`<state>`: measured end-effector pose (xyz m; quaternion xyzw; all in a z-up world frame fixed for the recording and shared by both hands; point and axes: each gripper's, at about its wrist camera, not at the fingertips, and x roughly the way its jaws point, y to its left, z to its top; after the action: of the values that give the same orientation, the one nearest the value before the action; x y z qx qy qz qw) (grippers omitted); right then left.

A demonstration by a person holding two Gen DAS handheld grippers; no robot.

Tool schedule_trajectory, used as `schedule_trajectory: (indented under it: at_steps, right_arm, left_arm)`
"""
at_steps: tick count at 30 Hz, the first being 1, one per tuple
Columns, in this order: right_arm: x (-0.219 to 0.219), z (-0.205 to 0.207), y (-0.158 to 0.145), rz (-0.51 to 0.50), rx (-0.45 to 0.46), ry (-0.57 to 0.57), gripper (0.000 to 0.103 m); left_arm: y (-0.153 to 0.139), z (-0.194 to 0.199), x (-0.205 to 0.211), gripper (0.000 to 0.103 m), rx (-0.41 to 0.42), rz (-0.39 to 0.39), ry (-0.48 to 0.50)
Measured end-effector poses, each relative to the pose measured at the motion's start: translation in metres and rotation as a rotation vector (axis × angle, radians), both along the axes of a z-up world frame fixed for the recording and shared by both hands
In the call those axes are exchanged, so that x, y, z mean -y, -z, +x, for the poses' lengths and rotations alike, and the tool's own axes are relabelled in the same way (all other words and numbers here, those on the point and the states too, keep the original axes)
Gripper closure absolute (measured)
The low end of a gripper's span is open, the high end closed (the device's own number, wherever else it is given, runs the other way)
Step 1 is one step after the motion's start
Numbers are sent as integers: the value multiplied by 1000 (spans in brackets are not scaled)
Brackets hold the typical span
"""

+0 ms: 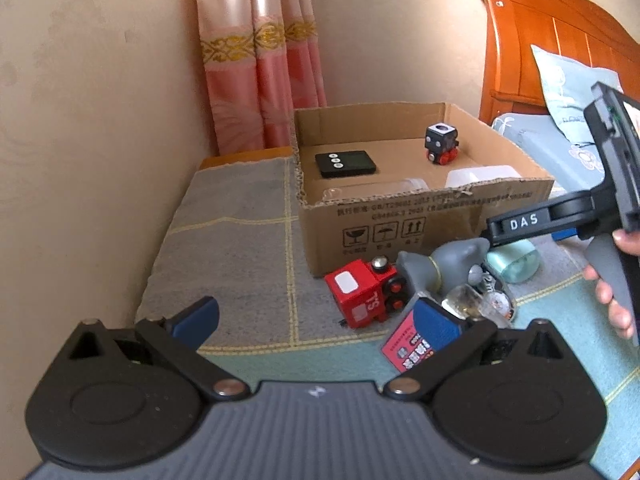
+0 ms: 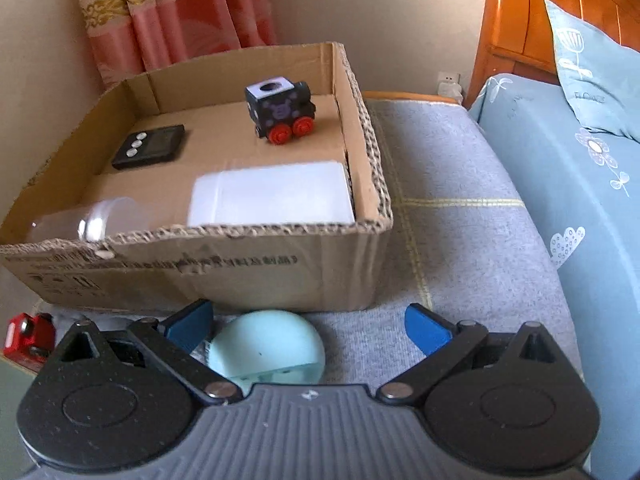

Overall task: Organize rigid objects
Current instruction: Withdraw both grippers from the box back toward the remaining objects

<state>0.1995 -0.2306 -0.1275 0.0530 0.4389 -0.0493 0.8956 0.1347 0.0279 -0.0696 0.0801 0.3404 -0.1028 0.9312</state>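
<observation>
Both tongs are spread and hold nothing: the right tongs [image 2: 308, 326] hover over a mint shell [image 2: 267, 350] against the box [image 2: 240, 264] front; the left tongs [image 1: 316, 320] face a red train [image 1: 362, 292], grey figure [image 1: 444, 262] and card [image 1: 408, 346] crowding the mat [image 1: 236, 248].

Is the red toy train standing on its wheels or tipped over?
Tipped over. The red toy train lies on its side on the mat in front of the cardboard box, wheels facing sideways, roof toward the camera.

An open brown cardboard box [image 2: 372, 152] holds a flat black timer [image 2: 149, 146], an upright black toy engine with red wheels [image 2: 281, 109], a white plastic tub [image 2: 270, 194] and a clear jar on its side [image 2: 90, 219]. Before it lie a red toy engine [image 1: 365, 293], a grey figurine [image 1: 444, 262] and a pale-green rounded container [image 2: 267, 347].
</observation>
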Motion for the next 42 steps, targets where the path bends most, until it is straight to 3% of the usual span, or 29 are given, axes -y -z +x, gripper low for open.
schedule_trajectory:
  at_steps: [7, 14, 16, 23, 29, 31, 35, 42]
  right_arm:
    - [13, -16, 2, 13, 5, 30, 0]
    - [15, -34, 13, -81, -2, 25, 0]
    - [18, -38, 12, -69, -1, 22, 0]
    - [19, -42, 13, -69, 2, 5, 0]
    - [19, -45, 14, -70, 12, -3, 0]
    - [19, -46, 14, -70, 7, -7, 0]
    - [20, -47, 13, -70, 4, -21, 0]
    - [21, -48, 12, -70, 7, -46, 0]
  left_arm:
    - [6, 4, 11, 1, -27, -18, 45]
    - [13, 15, 29, 1, -50, -35, 89]
    - [17, 17, 33, 1, -53, -26, 95]
    - [23, 13, 18, 1, -90, -43, 80]
    - [41, 3, 4, 1, -144, 54, 54]
    - [40, -2, -3, 1, -159, 13, 56]
    - [35, -15, -1, 1, -190, -54, 140]
    - [49, -36, 14, 1, -241, 17, 290]
